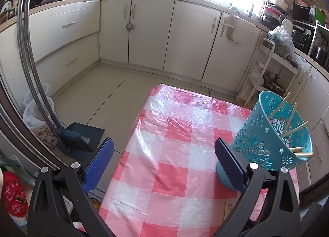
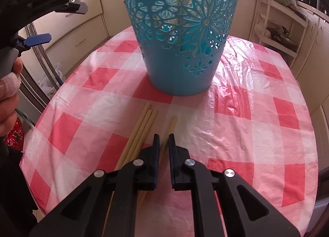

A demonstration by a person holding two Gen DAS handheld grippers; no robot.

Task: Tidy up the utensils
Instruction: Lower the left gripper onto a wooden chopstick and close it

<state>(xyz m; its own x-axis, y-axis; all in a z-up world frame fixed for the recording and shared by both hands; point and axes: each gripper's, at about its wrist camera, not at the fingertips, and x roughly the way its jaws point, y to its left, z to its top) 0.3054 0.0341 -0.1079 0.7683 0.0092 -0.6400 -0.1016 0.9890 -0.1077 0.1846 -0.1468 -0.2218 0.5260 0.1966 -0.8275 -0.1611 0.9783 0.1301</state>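
A teal cut-out holder (image 2: 181, 37) stands on the pink checked tablecloth (image 2: 257, 113). In the left wrist view the holder (image 1: 271, 134) has several wooden chopsticks (image 1: 292, 113) leaning in it. My left gripper (image 1: 164, 163) is open and empty, and its right finger is just left of the holder. My right gripper (image 2: 163, 140) is nearly shut around one chopstick (image 2: 170, 128) lying on the cloth in front of the holder. Three more chopsticks (image 2: 141, 128) lie side by side just left of it.
White kitchen cabinets (image 1: 148, 31) run around the room. A white shelf cart (image 1: 273, 76) stands beyond the table's far right. A lined bin (image 1: 39, 117) and a dustpan (image 1: 82, 140) are on the floor at left. The left gripper also shows in the right wrist view (image 2: 37, 39).
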